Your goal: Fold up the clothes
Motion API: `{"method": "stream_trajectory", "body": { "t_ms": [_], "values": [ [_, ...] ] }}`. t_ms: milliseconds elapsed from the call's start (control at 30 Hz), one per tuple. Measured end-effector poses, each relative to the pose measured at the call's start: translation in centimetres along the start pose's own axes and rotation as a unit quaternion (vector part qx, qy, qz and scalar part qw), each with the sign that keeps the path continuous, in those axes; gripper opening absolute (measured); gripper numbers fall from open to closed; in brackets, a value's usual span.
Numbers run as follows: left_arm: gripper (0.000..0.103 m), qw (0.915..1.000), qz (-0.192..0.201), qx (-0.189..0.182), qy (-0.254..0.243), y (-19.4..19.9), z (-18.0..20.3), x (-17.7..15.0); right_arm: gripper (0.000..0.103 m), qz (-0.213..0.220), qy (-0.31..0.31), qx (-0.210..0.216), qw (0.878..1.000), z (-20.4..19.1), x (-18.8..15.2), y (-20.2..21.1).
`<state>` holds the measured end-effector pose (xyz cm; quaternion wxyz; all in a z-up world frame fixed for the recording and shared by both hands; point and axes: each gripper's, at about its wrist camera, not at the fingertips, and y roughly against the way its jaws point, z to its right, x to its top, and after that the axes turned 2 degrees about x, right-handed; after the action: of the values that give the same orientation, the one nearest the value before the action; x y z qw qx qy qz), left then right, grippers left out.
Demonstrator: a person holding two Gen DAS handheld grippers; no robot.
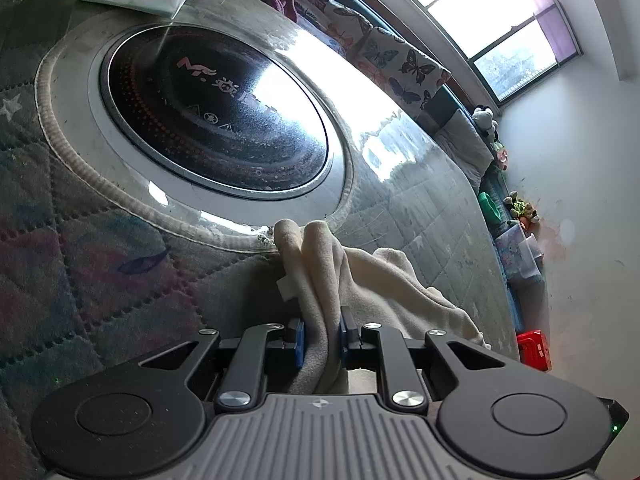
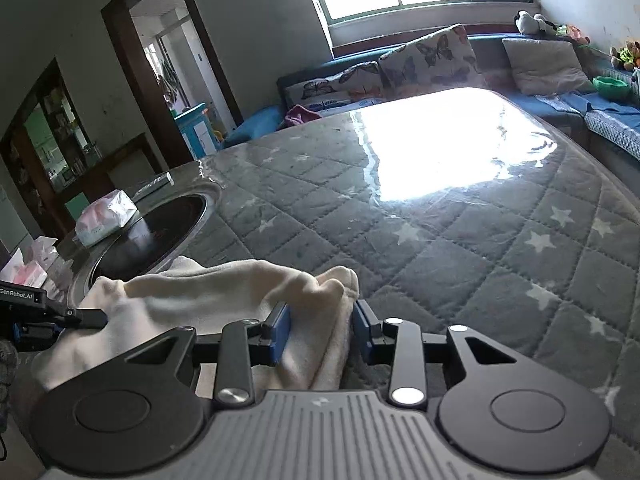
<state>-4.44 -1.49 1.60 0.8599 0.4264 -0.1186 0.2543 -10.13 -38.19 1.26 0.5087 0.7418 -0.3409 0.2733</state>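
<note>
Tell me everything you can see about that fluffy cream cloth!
The cream cloth looks soft and fleecy, plain, with no pattern showing. It lies crumpled and bunched on the quilted star-print table cover, beside the round black cooktop. The left gripper pinches a thick fold of it. At the right gripper, another fold lies between blue fingers standing slightly apart.

A quilted, star-patterned tabletop (image 2: 460, 240) carries a cream garment (image 2: 208, 296), a tissue pack (image 2: 105, 218) and a round black hob (image 1: 216, 116).
</note>
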Motion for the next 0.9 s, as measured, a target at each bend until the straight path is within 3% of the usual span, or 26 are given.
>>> {"method": "stream_trajectory", "body": {
  "t_ms": [67,133,367,500,900],
  "values": [
    [0.018,1.0000,0.000,-0.001,0.000,0.0,0.0,0.0,0.032,0.003,0.000,-0.002,1.000,-0.2,0.0,-0.2],
    [0.018,1.0000,0.000,-0.001,-0.001,0.0,0.0,0.0,0.017,-0.001,-0.003,0.003,1.000,-0.1,0.0,-0.3],
    [0.018,0.9999,0.002,0.004,-0.012,0.0,0.3,-0.1,0.020,-0.003,-0.021,0.015,1.000,0.2,0.1,0.0],
    [0.018,0.9994,0.005,0.018,-0.028,0.0,1.0,-0.1,0.012,-0.001,-0.026,0.029,0.999,0.1,0.0,0.2],
    [0.015,0.9900,0.034,0.028,-0.134,0.6,5.8,-0.2,0.010,0.055,-0.020,0.024,0.998,-0.5,1.5,3.8]
  ]
}}
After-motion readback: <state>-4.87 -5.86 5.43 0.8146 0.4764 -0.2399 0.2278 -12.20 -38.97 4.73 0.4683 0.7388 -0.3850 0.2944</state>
